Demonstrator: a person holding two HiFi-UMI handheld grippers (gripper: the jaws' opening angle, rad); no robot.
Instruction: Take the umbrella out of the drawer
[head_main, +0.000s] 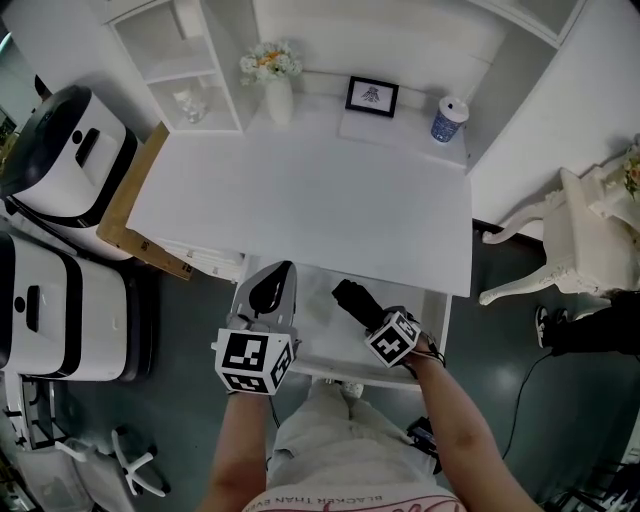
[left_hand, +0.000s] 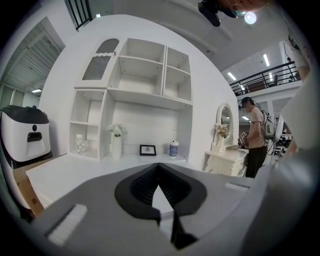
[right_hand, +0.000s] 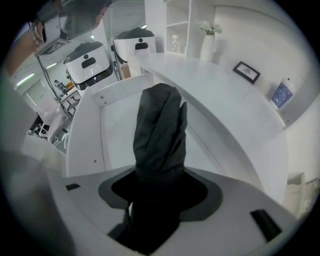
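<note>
A black folded umbrella (head_main: 352, 298) (right_hand: 160, 130) is clamped in my right gripper (head_main: 364, 314) (right_hand: 157, 186), whose jaws are shut on its lower end. It hangs above the open white drawer (head_main: 318, 325) (right_hand: 82, 145) under the front edge of the white desk (head_main: 300, 190) (right_hand: 215, 95). My left gripper (head_main: 274, 282) (left_hand: 159, 171) hovers over the drawer's left side. Its jaws are shut, hold nothing, and point across the desk top (left_hand: 75, 172) toward the shelves.
At the back of the desk stand a vase of flowers (head_main: 272, 75), a small picture frame (head_main: 372, 96) and a blue-and-white jar (head_main: 450, 120). White machines (head_main: 60, 150) and cardboard (head_main: 140, 200) sit left; a white chair (head_main: 570, 240) is right. A person (left_hand: 255, 135) stands off right.
</note>
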